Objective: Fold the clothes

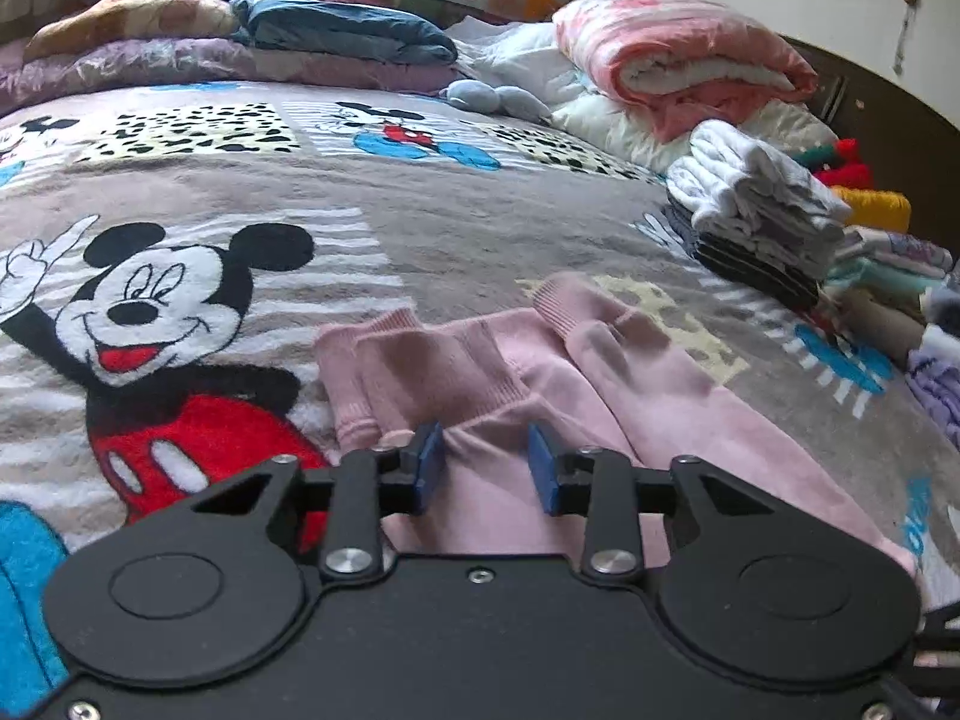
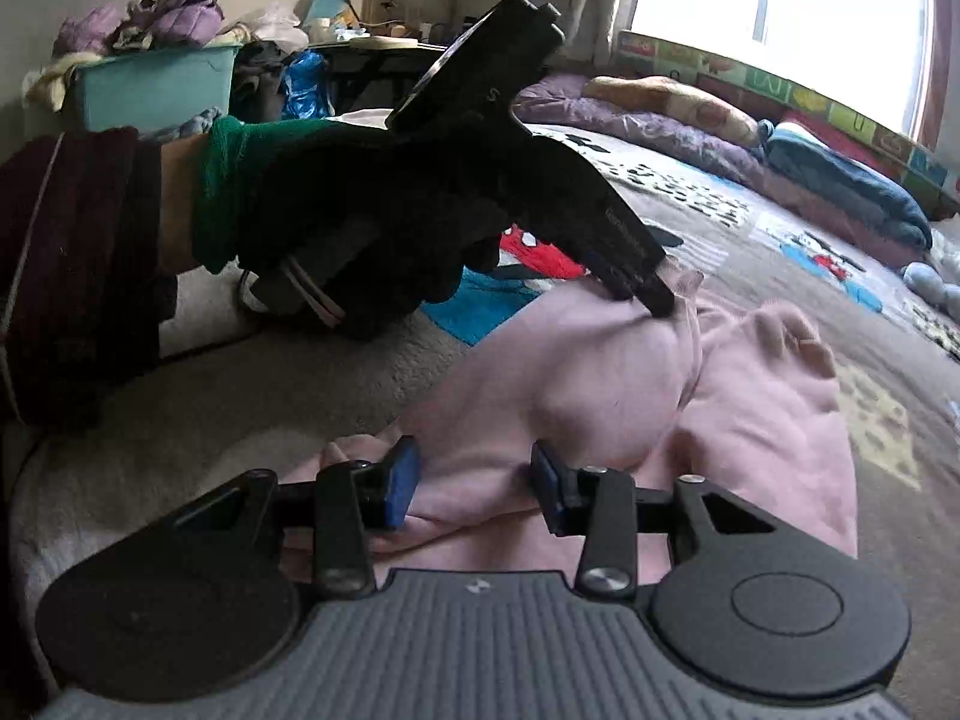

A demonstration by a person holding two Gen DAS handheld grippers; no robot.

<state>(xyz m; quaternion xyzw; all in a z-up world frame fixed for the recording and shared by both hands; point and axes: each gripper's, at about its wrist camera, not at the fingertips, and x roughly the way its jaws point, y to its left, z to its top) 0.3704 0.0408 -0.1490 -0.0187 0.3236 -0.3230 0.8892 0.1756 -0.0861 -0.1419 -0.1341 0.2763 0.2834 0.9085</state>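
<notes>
On one bed (image 1: pixel 420 228), one pink garment (image 1: pixel 540 372).

Both wrist cameras look low and close across the same pink garment (image 1: pixel 540 372).

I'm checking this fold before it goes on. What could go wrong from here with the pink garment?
1. Both the left gripper and the right gripper sit open over the pink garment; a shallow closing may catch only the top layer, so the fold slides apart.
2. The garment is already bunched under the left gripper's tip, so creases could get folded in.
3. The stack of folded clothes lies close by; a wide swing might topple it.
</notes>
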